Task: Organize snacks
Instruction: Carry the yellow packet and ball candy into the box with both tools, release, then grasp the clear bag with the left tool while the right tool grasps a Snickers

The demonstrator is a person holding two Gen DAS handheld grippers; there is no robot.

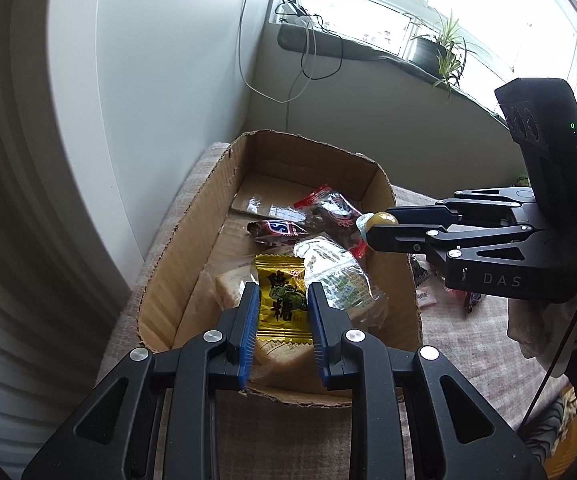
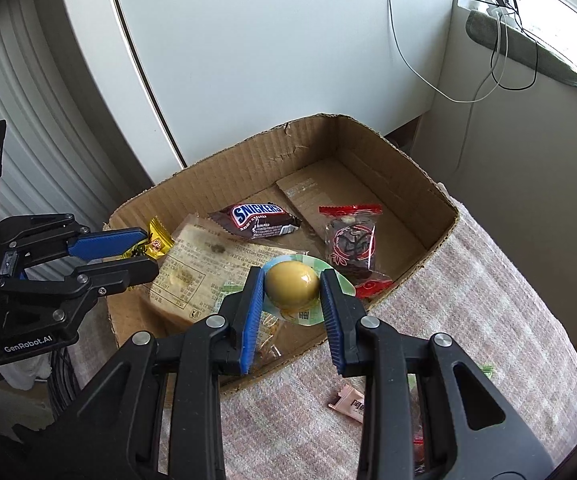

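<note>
A cardboard box (image 1: 176,264) (image 2: 368,136) stands on a cloth-covered surface. In it lie a Snickers bar (image 1: 278,229) (image 2: 258,220), a red-ended dark snack pack (image 1: 328,212) (image 2: 350,240) and a wrapped bread slice (image 1: 340,276) (image 2: 204,268). My left gripper (image 1: 282,304) (image 2: 144,254) is shut on a yellow candy packet (image 1: 282,300) (image 2: 156,240) above the box's near end. My right gripper (image 2: 292,284) (image 1: 368,226) is shut on a packed yellow-brown egg (image 2: 291,285) (image 1: 380,220) over the box's edge.
Loose snack packets lie on the cloth outside the box (image 2: 350,402) (image 1: 426,298). A white wall panel stands behind the box. A window sill with cables (image 1: 308,40) and a potted plant (image 1: 440,52) is beyond.
</note>
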